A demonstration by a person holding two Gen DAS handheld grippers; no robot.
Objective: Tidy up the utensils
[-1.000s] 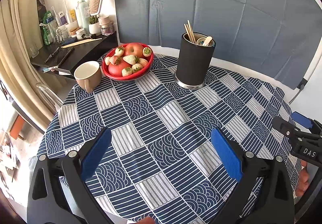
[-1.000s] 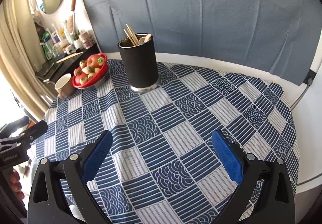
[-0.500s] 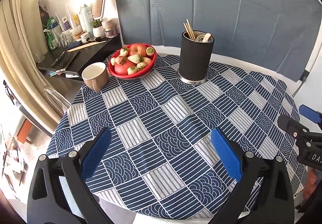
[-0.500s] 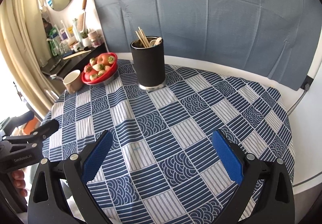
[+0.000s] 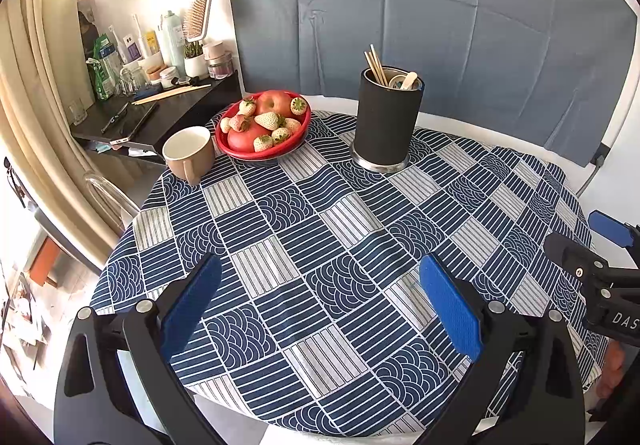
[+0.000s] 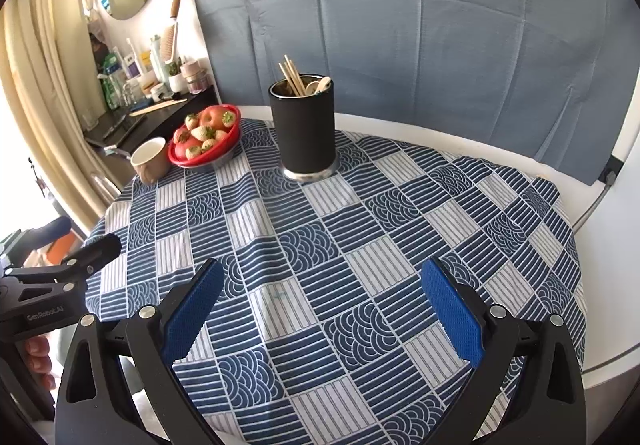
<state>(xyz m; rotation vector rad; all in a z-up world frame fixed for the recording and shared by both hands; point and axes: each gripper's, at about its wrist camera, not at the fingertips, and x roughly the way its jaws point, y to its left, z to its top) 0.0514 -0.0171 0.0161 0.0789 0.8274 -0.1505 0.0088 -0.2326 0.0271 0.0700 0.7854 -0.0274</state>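
The utensil holder (image 6: 303,125) is what your next move turns on, so start from your own grippers and read outward. Your right gripper (image 6: 320,315) has its blue pads spread wide with nothing between them, hovering over the near edge of the bench (image 6: 460,149) and its patterned cloth. Your left gripper (image 5: 320,315) is the same: pads wide apart, empty, over the near rim.

From the right gripper, the holder stands at about 12 o'clock, well apart, across most of the cloth. From the left gripper it sits nearer 1 o'clock, also well apart. Neither is clearly closer; the right one looks to have the straighter line in.

The holder stands upright, its long axis vertical. The chopsticks (image 6: 292,75) lean out of it toward 11 o'clock, and a pale spoon handle (image 6: 322,83) pokes up just beside them, tipped toward 1 o'clock. No loose utensils show on the cloth, so the sorting looks done or nearly so.

The red fruit bowl (image 6: 206,141) and tan mug (image 6: 149,159) sit at 10 o'clock of the holder, bowl nearest it.
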